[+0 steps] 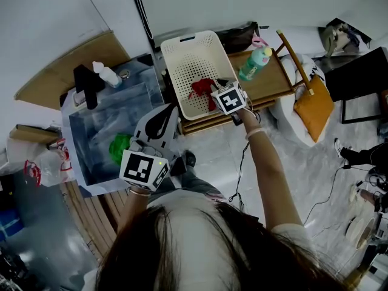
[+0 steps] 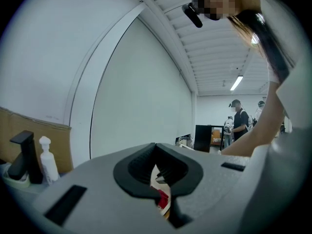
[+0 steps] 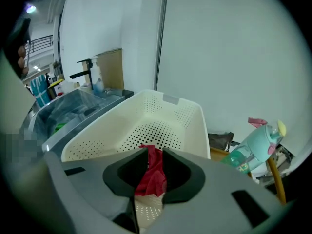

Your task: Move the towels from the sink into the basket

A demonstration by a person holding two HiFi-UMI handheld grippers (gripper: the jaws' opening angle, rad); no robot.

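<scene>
The white perforated basket (image 1: 185,41) (image 3: 146,116) stands on a low wooden bench. My right gripper (image 1: 213,88) (image 3: 155,148) reaches down over the basket, shut on a red towel (image 1: 200,90) (image 3: 152,177) that hangs from its tips just above the basket floor. To the left is the sink (image 1: 109,111) (image 3: 73,106), with a green towel (image 1: 120,147) (image 3: 59,126) lying at its near end. My left gripper (image 1: 165,115) (image 2: 155,144) hovers by the sink's right edge, pointing about level, with its tips together and nothing between them.
A black faucet (image 1: 85,83) and a white soap bottle (image 1: 108,74) stand at the sink's back. A green water bottle (image 1: 254,62) sits on the wooden bench (image 1: 273,80) right of the basket. An orange cushion (image 1: 314,108) lies further right. Cables trail across the floor.
</scene>
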